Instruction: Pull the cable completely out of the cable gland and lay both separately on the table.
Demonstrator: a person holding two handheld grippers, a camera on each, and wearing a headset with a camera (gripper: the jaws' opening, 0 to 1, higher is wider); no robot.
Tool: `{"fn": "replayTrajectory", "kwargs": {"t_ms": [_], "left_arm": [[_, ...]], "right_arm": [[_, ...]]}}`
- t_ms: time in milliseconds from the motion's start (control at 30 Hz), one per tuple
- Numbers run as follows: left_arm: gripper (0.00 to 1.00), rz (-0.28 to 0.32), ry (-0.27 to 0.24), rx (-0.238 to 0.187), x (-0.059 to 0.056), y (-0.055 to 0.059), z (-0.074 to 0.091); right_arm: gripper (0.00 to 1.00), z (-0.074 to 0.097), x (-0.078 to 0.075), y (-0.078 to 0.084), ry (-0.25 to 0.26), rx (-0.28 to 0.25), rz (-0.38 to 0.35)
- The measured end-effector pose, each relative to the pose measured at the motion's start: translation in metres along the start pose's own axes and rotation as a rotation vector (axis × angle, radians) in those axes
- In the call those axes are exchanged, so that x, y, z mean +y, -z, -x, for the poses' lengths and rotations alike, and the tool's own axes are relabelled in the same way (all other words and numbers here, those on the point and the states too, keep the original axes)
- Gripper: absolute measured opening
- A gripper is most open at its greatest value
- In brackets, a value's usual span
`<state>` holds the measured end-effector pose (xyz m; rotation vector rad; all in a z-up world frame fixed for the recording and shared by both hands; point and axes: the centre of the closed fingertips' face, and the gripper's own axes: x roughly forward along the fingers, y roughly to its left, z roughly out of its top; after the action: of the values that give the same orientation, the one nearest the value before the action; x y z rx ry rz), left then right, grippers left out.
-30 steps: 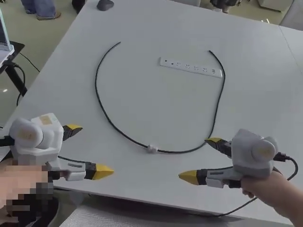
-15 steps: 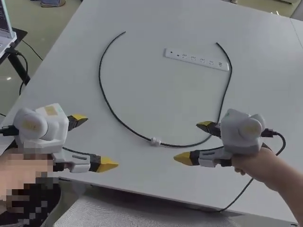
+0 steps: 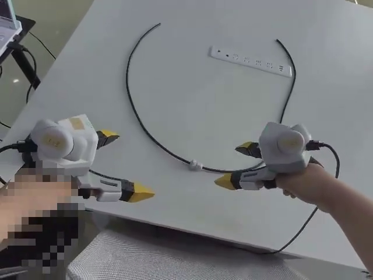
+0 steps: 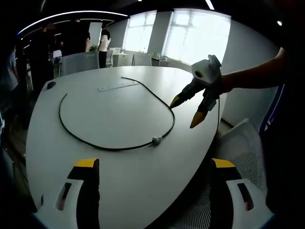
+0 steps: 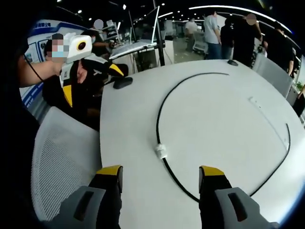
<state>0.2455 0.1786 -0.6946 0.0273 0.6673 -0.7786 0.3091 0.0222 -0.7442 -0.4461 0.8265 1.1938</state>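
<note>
Head view: the black cable (image 3: 152,141) lies in a wide open loop on the white table (image 3: 204,105), and the small white cable gland (image 3: 194,165) sits threaded on it at the near bottom of the loop. A white power strip (image 3: 250,60) lies farther back, inside the loop's open top. The left gripper (image 3: 128,164) hovers over the near edge of the table, well to the left of the gland, with its yellow-tipped jaws spread wide and nothing between them. The right gripper (image 3: 232,164) hangs just to the right of the gland, close above the cable, its jaws likewise apart and empty.

Neither piece is gripped, so the job looks to be at its very start: the approach before the first grasp. The next move seems to call for one gripper to pinch the gland itself and the other to clamp the cable close beside it, so the two can be drawn apart along the cable's line. The gland is small and light, so a grip that lands off-centre could well push it along the table instead of catching it
</note>
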Motion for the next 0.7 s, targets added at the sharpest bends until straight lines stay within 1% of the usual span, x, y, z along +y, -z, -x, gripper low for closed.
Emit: {"fn": "replayTrajectory", "kwargs": {"t_ms": [133,200,367,500,633,700], "left_arm": [[0.96,-0.008,0.002,0.006,0.000,0.001,-0.001],[0.96,-0.010,0.000,0.013,0.000,0.002,-0.002],[0.96,-0.003,0.006,0.018,0.001,0.004,-0.004],[0.95,0.002,0.006,0.021,0.002,0.006,-0.006],[0.95,0.011,0.004,0.032,0.004,0.012,-0.007],[0.95,0.013,-0.001,0.035,0.007,0.014,-0.006]], "right_arm": [[0.58,-0.011,0.000,0.000,-0.020,0.018,0.010],[0.56,-0.016,-0.001,0.001,-0.021,0.030,0.015],[0.55,-0.031,-0.003,0.005,-0.038,0.060,0.020],[0.54,-0.040,-0.001,0.005,-0.057,0.078,0.032],[0.51,-0.053,0.001,0.009,-0.083,0.109,0.052],[0.50,-0.057,0.002,0.010,-0.092,0.112,0.053]]}}
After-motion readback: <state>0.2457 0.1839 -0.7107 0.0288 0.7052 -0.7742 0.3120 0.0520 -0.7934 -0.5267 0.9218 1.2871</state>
